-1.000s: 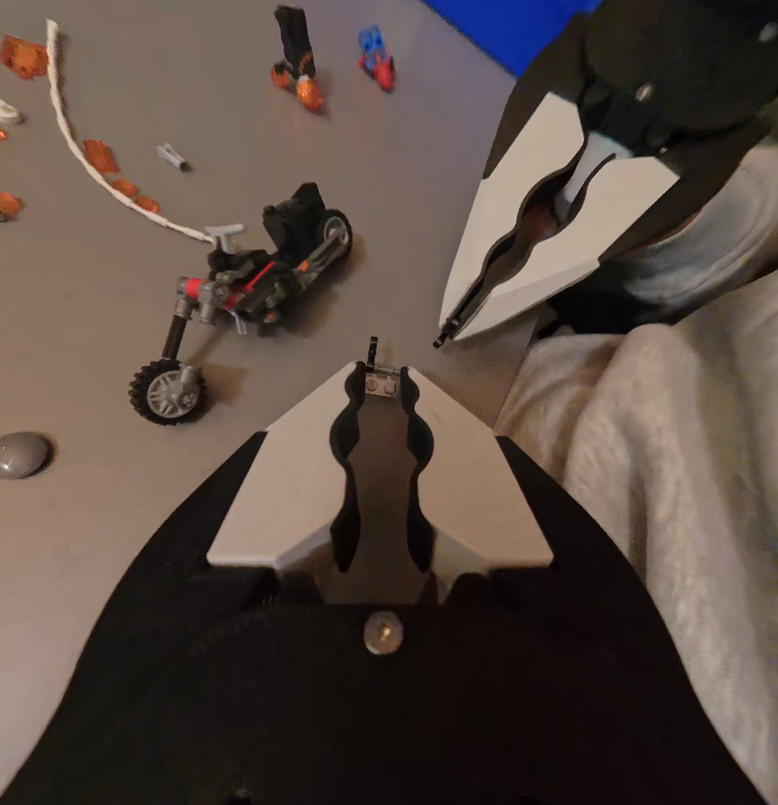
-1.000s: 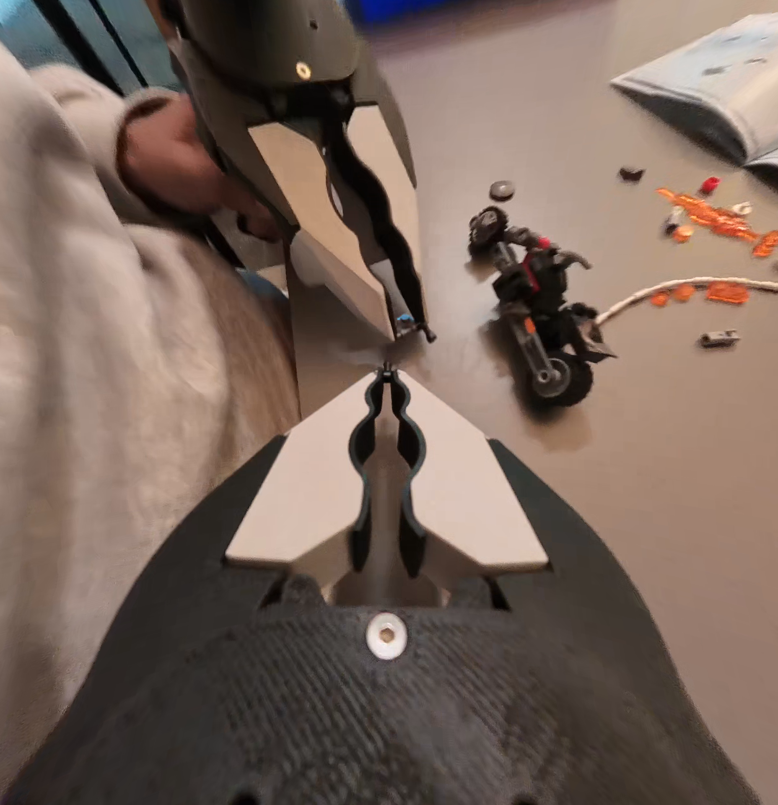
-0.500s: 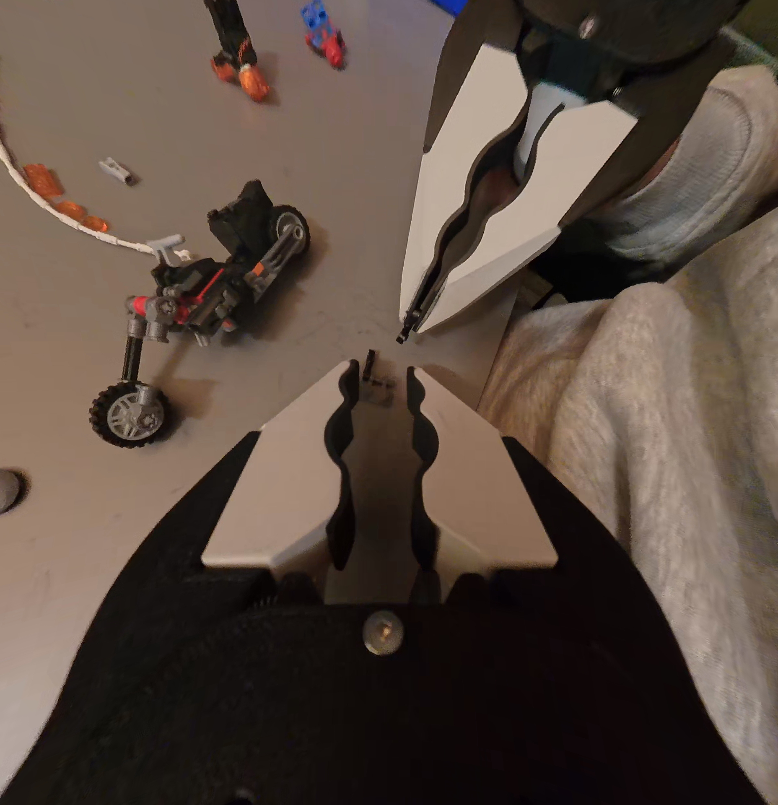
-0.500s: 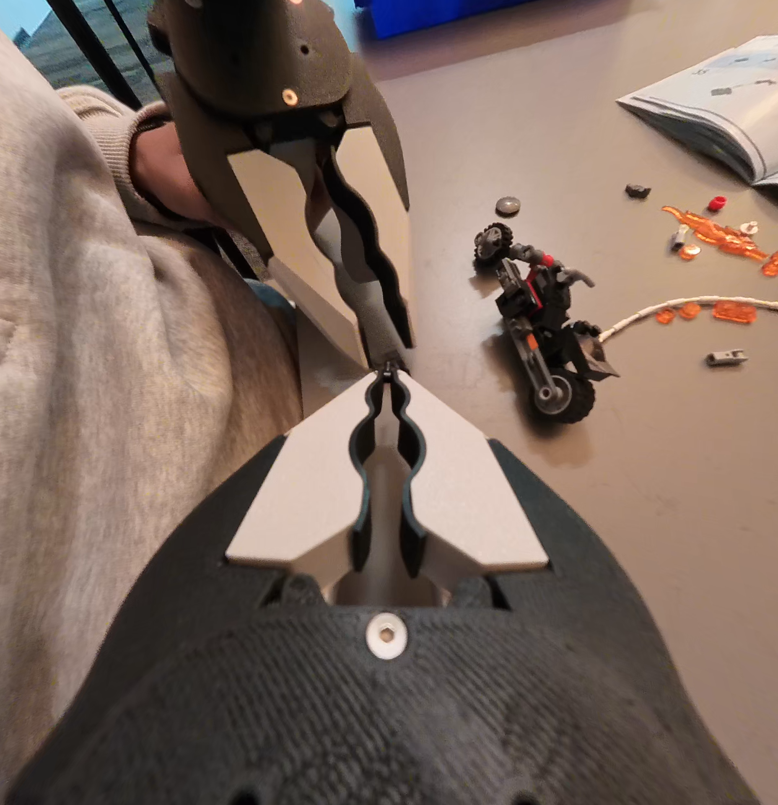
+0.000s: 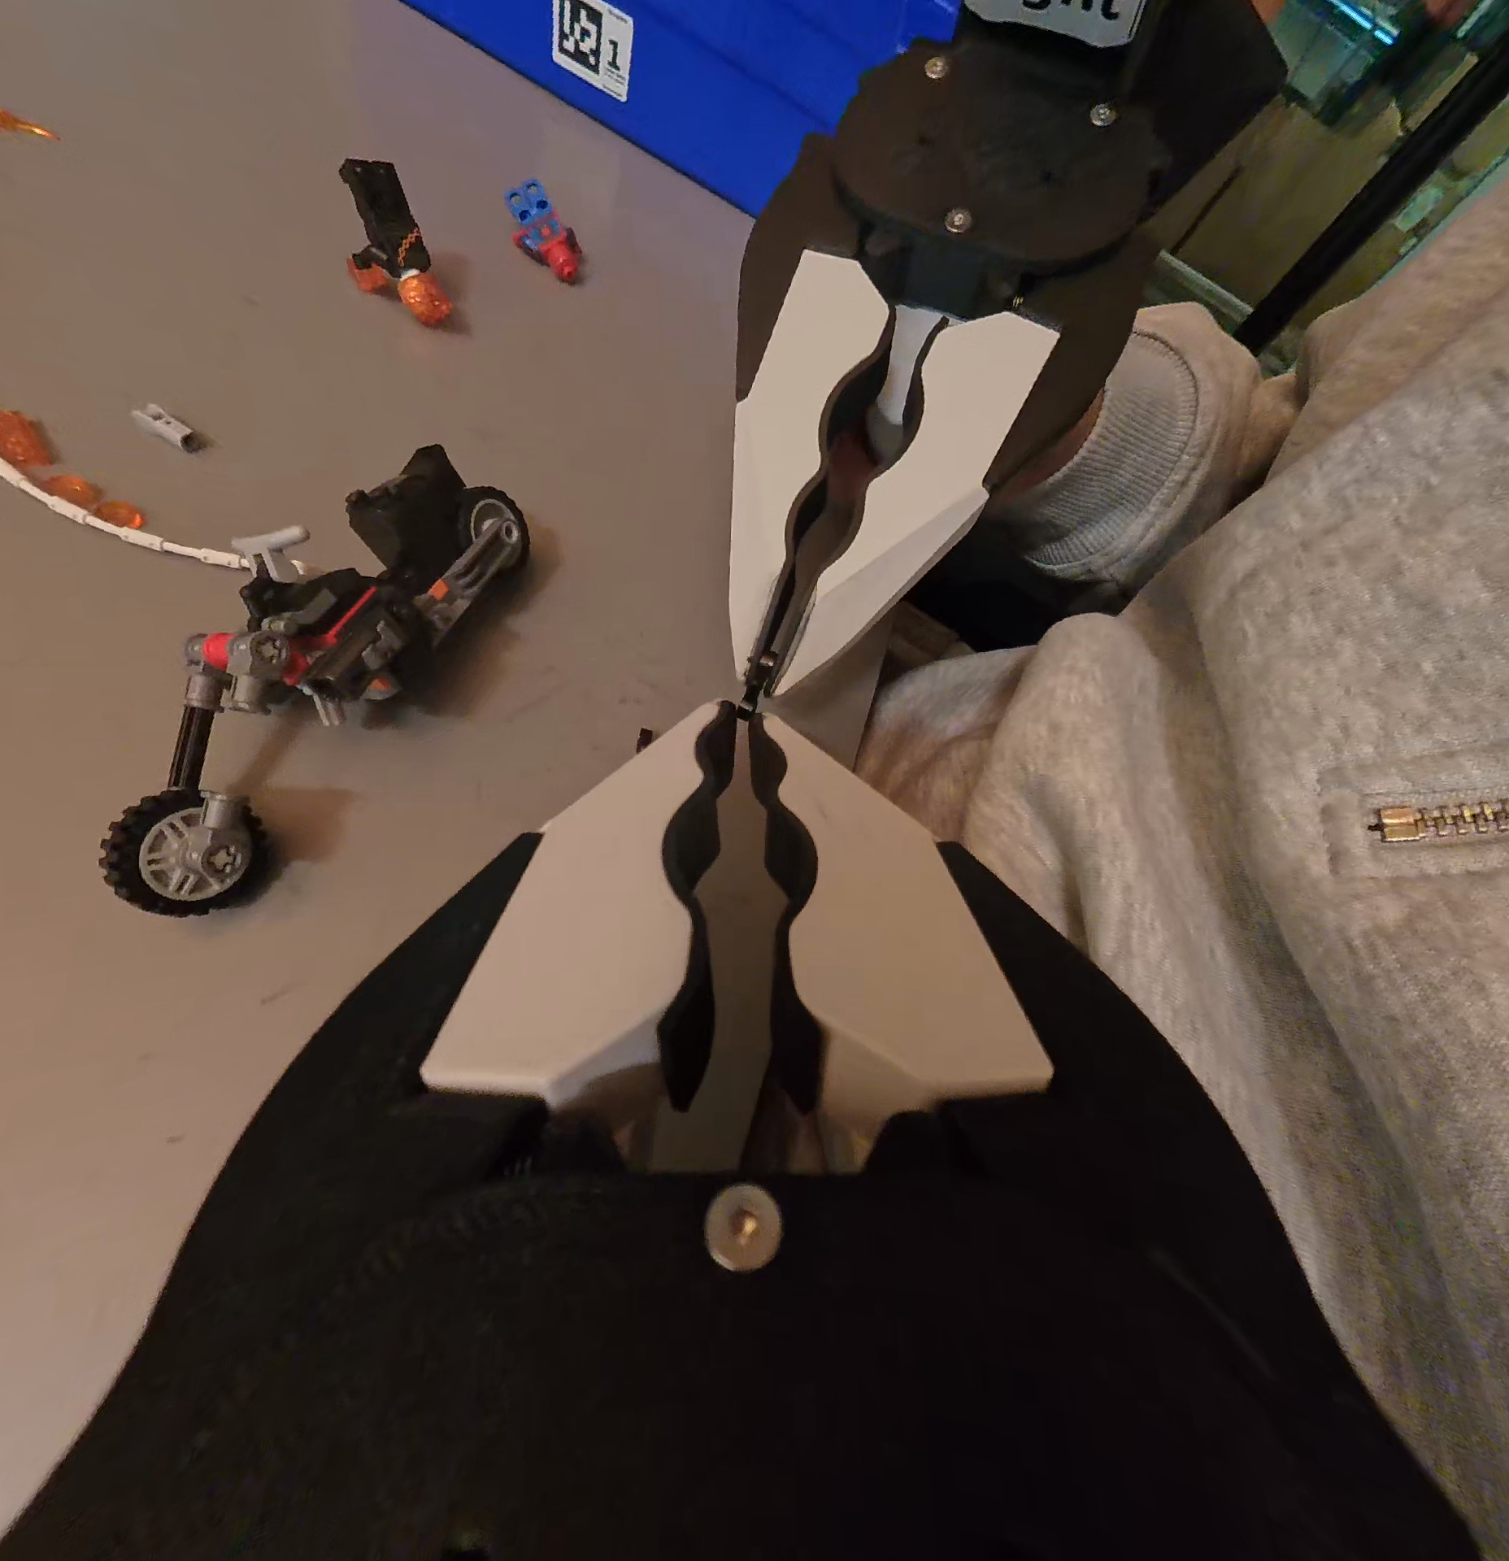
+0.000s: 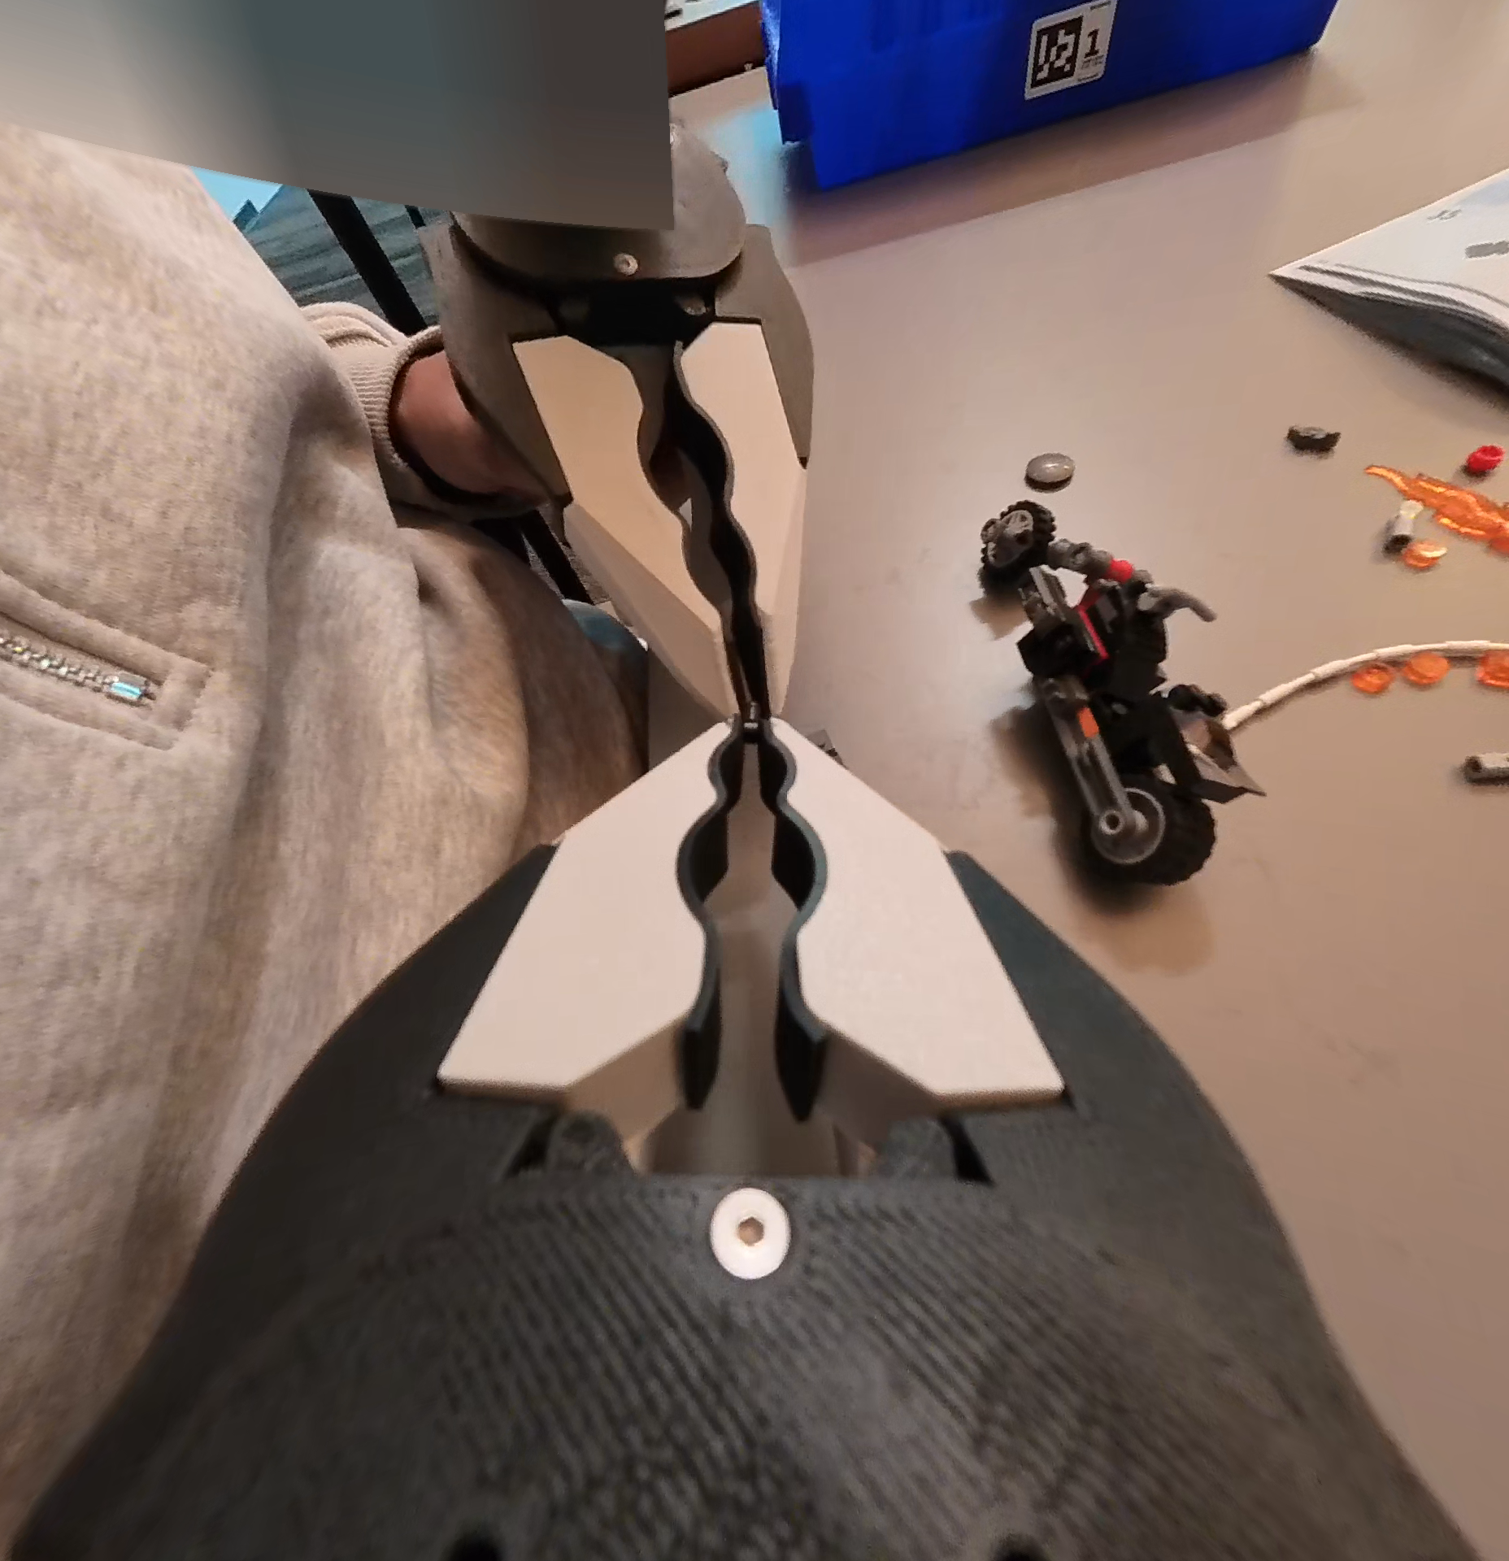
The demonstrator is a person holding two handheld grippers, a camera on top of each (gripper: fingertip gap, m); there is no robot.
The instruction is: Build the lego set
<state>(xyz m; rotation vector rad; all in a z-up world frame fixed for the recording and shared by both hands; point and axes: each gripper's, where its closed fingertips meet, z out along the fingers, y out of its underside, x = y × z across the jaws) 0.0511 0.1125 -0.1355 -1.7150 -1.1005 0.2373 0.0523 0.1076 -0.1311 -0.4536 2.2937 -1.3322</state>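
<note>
Tongs meet tip to tip near the motorcycle (image 5: 329,642), left tongs (image 5: 738,718) and right tongs (image 6: 747,733) both clenched on one small black piece (image 5: 753,686).

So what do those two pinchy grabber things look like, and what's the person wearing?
Both the left gripper and the right gripper have pale, pointed wedge fingers lined with wavy black pads, on black textured bodies with a silver screw. The person wears a light grey fleece top with ribbed cuffs and a zipped pocket.

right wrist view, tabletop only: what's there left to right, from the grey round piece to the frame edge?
Grey round piece → motorcycle → small black piece → red stud. The chain, flame pieces and booklet overlap these horizontally, so I've left them out.
</note>
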